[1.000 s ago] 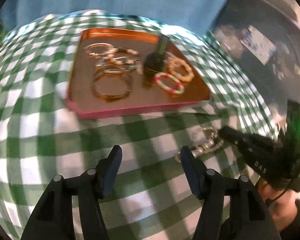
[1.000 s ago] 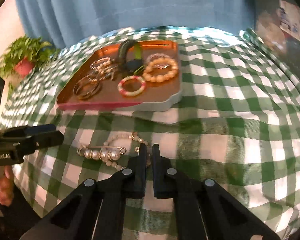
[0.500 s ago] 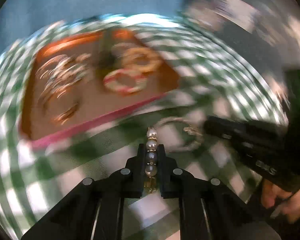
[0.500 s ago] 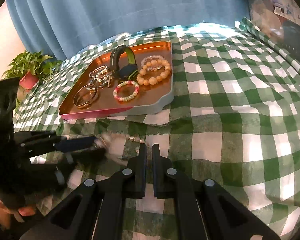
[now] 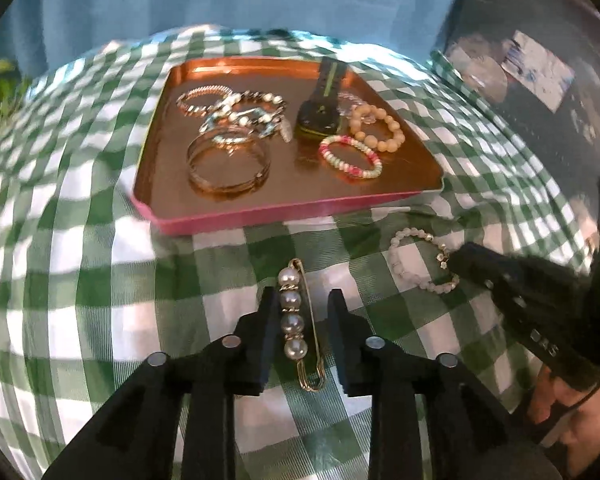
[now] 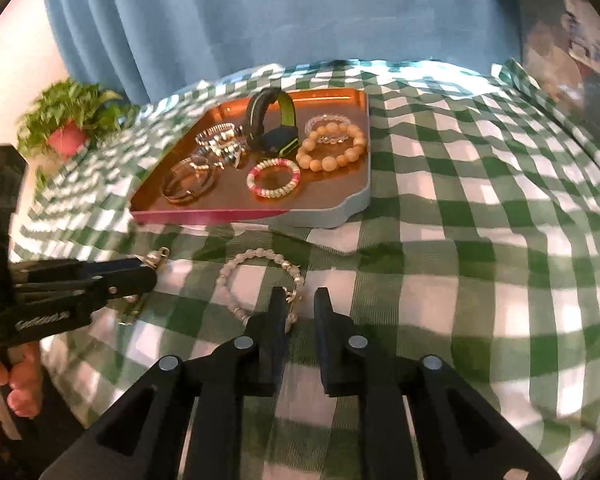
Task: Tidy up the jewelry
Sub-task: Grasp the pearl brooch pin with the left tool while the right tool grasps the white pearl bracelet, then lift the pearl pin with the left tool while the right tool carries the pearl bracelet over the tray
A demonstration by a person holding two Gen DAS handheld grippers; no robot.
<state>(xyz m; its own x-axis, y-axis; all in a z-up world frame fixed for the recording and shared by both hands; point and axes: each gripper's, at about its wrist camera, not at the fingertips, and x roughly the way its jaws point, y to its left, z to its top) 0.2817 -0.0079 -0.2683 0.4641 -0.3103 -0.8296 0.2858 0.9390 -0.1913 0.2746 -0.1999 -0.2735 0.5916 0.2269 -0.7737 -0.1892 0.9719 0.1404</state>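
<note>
A gold safety-pin brooch with pearls (image 5: 296,320) lies on the checked cloth between the fingers of my left gripper (image 5: 300,300), which stands open around it. A pale beaded bracelet (image 6: 256,276) lies on the cloth just ahead of my right gripper (image 6: 300,300), which is open, its left finger at the bracelet's near edge. The bracelet also shows in the left wrist view (image 5: 420,260). A copper tray (image 5: 236,200) behind holds bangles, bead bracelets and a black-and-green watch (image 5: 320,108).
The green-and-white checked cloth (image 6: 460,240) covers the surface. A blue curtain (image 6: 260,20) hangs behind. A potted plant (image 6: 72,120) stands at the far left. The tray (image 6: 324,216) has a raised rim.
My left gripper was shut on the pearl brooch half a second ago and has now opened; the brooch lies on the cloth. My right gripper has opened and moved up to the beaded bracelet.
</note>
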